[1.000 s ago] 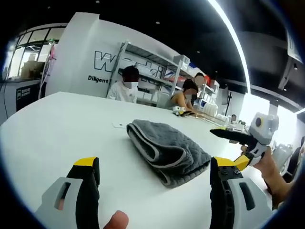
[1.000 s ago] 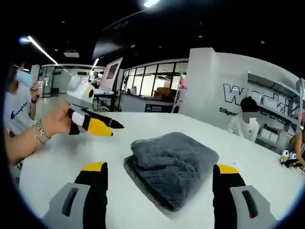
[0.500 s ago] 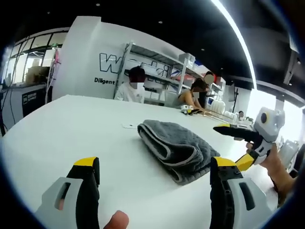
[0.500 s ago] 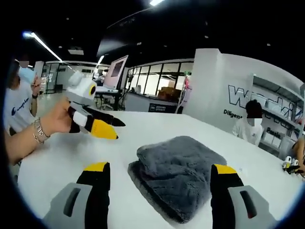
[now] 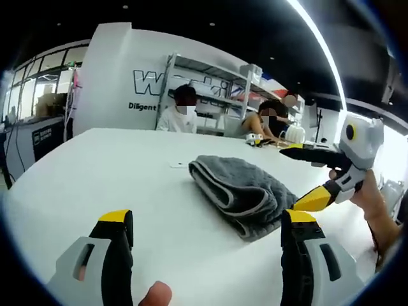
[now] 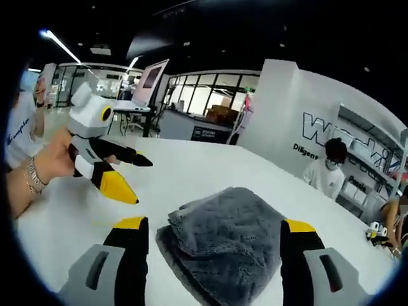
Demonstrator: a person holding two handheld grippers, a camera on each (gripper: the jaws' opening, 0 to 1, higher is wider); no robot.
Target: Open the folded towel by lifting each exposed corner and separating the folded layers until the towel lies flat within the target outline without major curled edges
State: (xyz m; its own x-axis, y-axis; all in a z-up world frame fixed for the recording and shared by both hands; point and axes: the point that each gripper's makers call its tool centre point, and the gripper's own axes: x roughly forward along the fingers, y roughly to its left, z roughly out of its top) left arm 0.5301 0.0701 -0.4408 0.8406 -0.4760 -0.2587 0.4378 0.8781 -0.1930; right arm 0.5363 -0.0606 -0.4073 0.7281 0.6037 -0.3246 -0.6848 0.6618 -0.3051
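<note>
Both grippers have edged closer to the towel [image 5: 242,194], which sits fully folded mid-table [image 5: 95,178]; unfolding has yet to begin. Left gripper [image 5: 207,233] and right gripper [image 6: 207,239] hover beside it, jaws apart, holding nothing.

White wall [image 5: 115,70], metal shelving [image 5: 210,95], ceiling light strip [image 5: 315,44]

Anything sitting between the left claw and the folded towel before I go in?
No. In the left gripper view, bare white table runs from the open left claw to the folded grey towel. The right claw hovers beside the towel.
</note>
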